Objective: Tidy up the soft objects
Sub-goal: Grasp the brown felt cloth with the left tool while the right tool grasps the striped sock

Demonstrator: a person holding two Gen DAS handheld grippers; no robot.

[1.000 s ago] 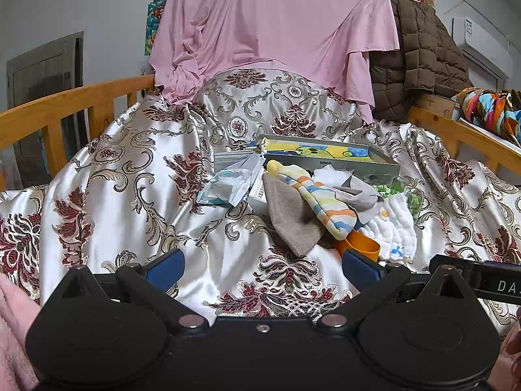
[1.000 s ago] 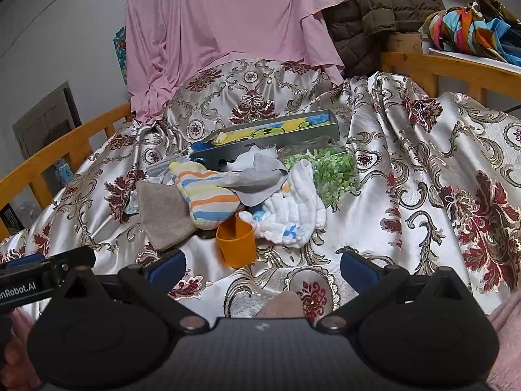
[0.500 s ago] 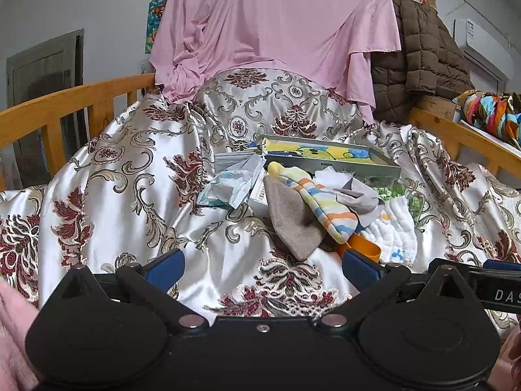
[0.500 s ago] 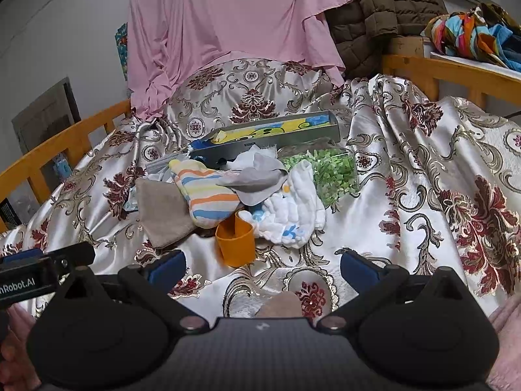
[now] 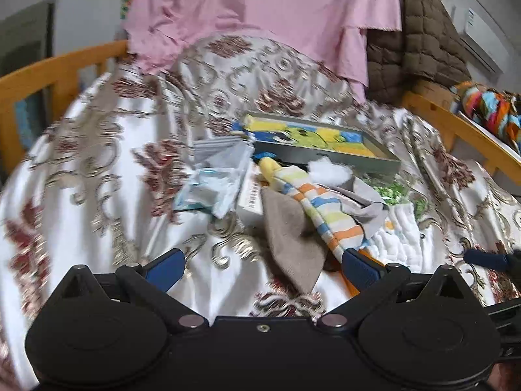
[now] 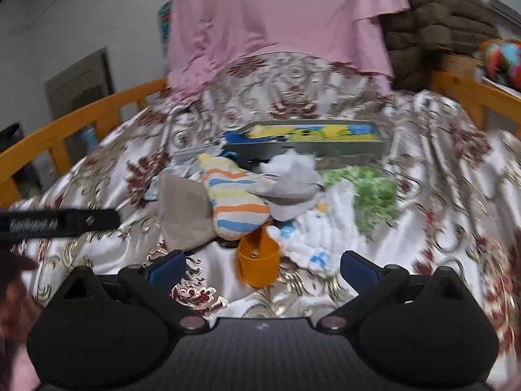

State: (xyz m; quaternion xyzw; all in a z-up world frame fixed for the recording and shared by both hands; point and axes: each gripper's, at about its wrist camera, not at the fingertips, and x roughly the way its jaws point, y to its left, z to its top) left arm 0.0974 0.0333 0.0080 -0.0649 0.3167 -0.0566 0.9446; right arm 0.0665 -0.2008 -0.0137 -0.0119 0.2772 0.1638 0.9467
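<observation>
Because both views are smeared by blur, the small print and edges in the pile of soft things on the bed are hard to make out. The left gripper (image 5: pixel 262 265) is spread wide and holds nothing; its right finger hides most of the orange cup (image 5: pixel 364 260). The right gripper (image 6: pixel 262 265) is also spread wide and empty, near the orange cup (image 6: pixel 259 260), which shows its open mouth. The striped sock (image 6: pixel 236 200) lies in the middle of the pile, its long axis running from far left to near right, toe end nearest. A brown cloth (image 6: pixel 184 213) touches it on the left, a grey cloth (image 6: pixel 293 189) overlaps it on the right, and a white quilted cloth (image 6: pixel 320 238) lies nearer right. Beyond them sits a grey tray (image 6: pixel 312 138), its contents unclear.
</observation>
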